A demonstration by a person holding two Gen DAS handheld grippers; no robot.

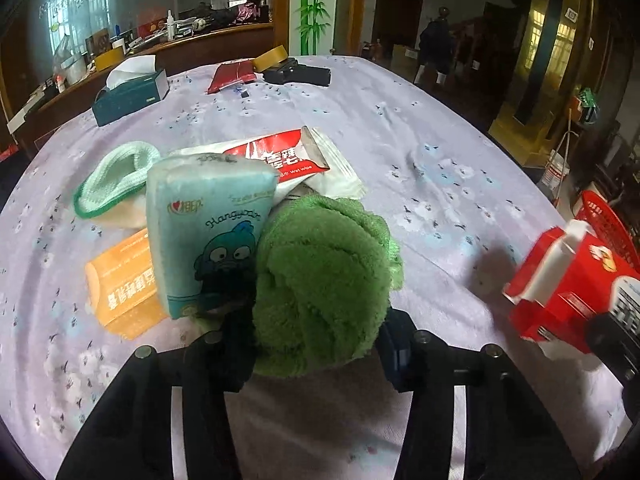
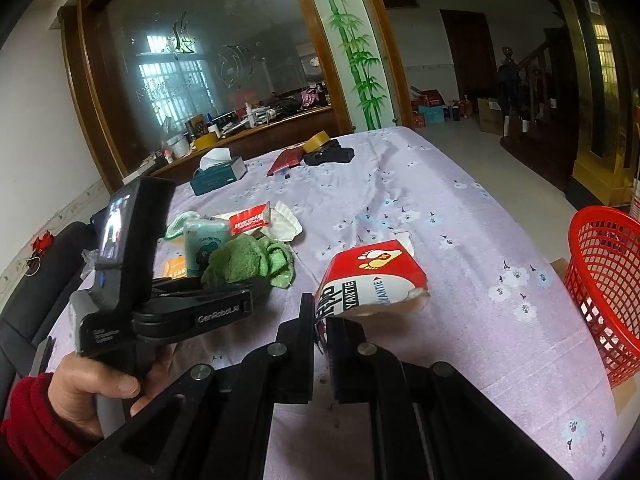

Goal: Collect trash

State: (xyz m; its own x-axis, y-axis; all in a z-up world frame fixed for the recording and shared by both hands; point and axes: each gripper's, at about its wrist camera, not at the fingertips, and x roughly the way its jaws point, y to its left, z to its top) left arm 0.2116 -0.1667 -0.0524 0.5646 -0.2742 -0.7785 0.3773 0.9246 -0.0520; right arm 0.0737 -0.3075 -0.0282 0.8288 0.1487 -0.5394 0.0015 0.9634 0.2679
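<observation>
Jaws of the left gripper (image 1: 316, 344) are closed around a green cloth (image 1: 324, 280) on the table (image 1: 440, 152), beside a tissue pack (image 1: 208, 232). The right gripper (image 2: 322, 336) is clamped narrow on a red carton (image 2: 372, 280), whose long axis is pointed away toward the far table edge. A clean lift toward the red basket (image 2: 608, 280) is advised.

Both fisheye views look down along their fingers, close over the table (image 1: 440, 128). Each shows the green cloth (image 1: 324, 280) pile; the right view adds the basket (image 2: 608, 280) at right
</observation>
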